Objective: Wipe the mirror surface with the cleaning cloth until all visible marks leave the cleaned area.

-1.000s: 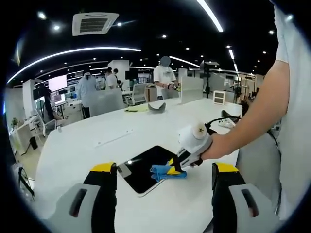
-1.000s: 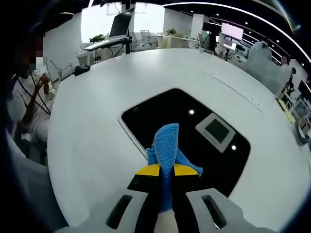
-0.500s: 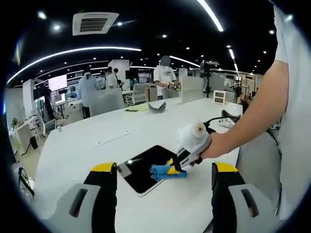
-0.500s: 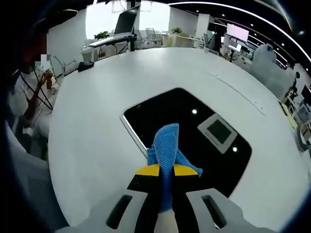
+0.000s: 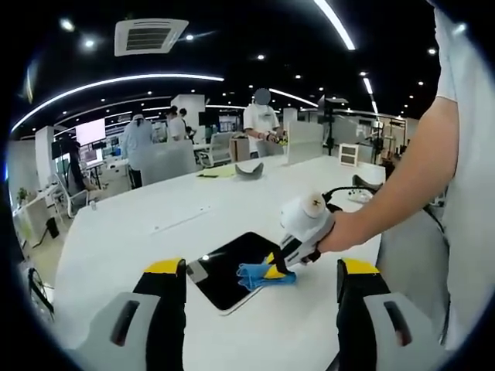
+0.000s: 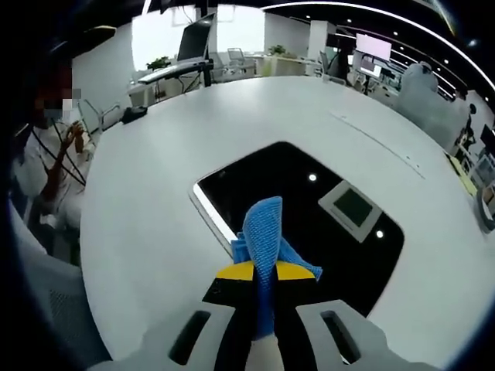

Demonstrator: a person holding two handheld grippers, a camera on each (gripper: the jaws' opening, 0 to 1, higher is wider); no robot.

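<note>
wiping: the right tool (image 6: 259,270) is pinching the blue cleaning cloth (image 6: 263,236) between its closed jaws and pressing the cloth's free end down at the near edge of the mirror (image 6: 309,209).
mirror: it is lying flat on the white surface (image 6: 155,232), dark and reflecting ceiling lights and a vent; in the left gripper view the mirror (image 5: 224,270) is sitting just ahead of the left tool (image 5: 261,305).
right tool seen from the left: the right tool (image 5: 272,267) is coming in from the right, held by a hand (image 5: 340,232), with the cloth (image 5: 259,274) bunching at the mirror's right edge.
left tool: its jaws are standing wide apart, holding nothing, and hovering near the mirror without touching it.
marks: i cannot tell whether smudges are remaining; the reflections are hiding them.
risk, sliding: nothing is bracing the mirror, so a firm push is likely shoving it across the smooth surface.
risk, cloth: only a narrow strip is sitting in the jaws, so dragging hard is likely pulling it loose or folding it under.
risk, scratching: tilting too low is likely bringing the yellow jaw tips onto the glass.
risk, coverage: the far half is looking unwiped, so stopping here is likely leaving marks.
</note>
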